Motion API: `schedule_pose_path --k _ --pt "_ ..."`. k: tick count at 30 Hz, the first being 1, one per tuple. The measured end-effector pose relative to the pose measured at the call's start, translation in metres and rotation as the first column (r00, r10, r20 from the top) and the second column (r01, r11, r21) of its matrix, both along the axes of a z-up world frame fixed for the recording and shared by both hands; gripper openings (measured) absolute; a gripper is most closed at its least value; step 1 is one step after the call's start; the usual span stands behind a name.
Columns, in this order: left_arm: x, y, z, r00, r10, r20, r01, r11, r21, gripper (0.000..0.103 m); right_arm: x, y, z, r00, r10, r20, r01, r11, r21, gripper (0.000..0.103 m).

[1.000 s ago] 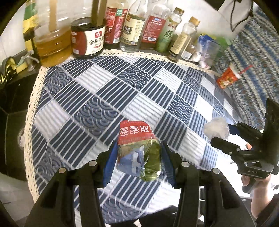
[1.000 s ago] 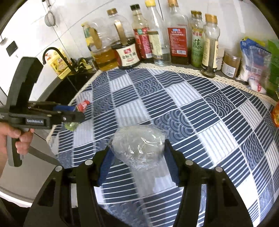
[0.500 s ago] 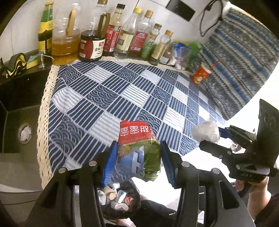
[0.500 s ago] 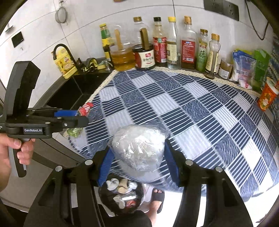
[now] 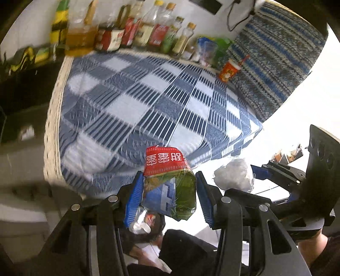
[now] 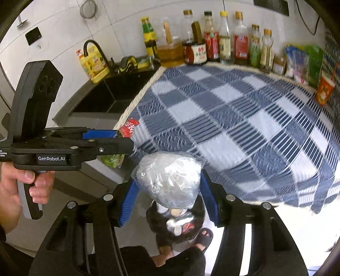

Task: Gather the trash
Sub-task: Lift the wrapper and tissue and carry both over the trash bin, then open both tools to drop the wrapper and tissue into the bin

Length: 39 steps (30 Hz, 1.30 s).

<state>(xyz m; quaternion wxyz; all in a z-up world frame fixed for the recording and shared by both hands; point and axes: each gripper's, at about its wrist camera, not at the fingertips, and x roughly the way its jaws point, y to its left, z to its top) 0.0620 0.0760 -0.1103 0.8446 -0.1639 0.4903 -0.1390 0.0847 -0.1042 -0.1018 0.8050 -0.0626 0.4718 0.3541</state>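
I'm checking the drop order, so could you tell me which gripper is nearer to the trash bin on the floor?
Right, narrowly. The right gripper holds its clear plastic bag directly above the trash bin; the left gripper holds the snack wrapper slightly beside it.

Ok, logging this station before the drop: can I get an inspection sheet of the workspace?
Surface: blue checked tablecloth covers the counter.
Job's things: snack wrapper in left gripper; clear plastic bag in right gripper; black trash bag below, already holding rubbish.
Clutter: condiment bottles along the wall, orange cup.
Grippers: both shut on their items.
Cables: black cord on the wall.
Surroundings: dark sink, sandalled foot.
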Motion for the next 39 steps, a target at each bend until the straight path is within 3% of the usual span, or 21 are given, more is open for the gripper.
schedule_pose_path --k 9,18,28,33,39 --pt "-0.009 -0.007 -0.073 0.984 0.057 -0.172 -0.060 0.998 -0.017 0.047 0.001 -0.012 -0.065 0.987 0.021 -0.156 -0.024 1.000 -0.015 0.056" --pt "-0.015 -0.013 -0.164 0.925 0.112 -0.363 -0.114 0.993 0.014 0.047 0.009 -0.016 -0.140 0.949 0.063 -0.308 -0.067 0.998 -0.002 0.056" --pt "-0.014 -0.013 -0.261 0.866 0.137 -0.482 -0.164 0.986 -0.014 0.047 0.024 -0.018 -0.227 0.920 0.011 -0.393 -0.033 0.998 -0.048 0.057" --pt "-0.015 -0.016 -0.291 0.843 0.114 -0.525 -0.149 0.988 -0.025 0.047 0.033 -0.022 -0.259 0.891 -0.025 -0.454 0.014 1.000 -0.028 0.057" --pt "-0.016 -0.021 -0.306 0.828 0.101 -0.552 -0.139 0.990 -0.028 0.051 0.040 -0.025 -0.268 0.879 -0.042 -0.475 0.058 0.998 0.020 0.059"
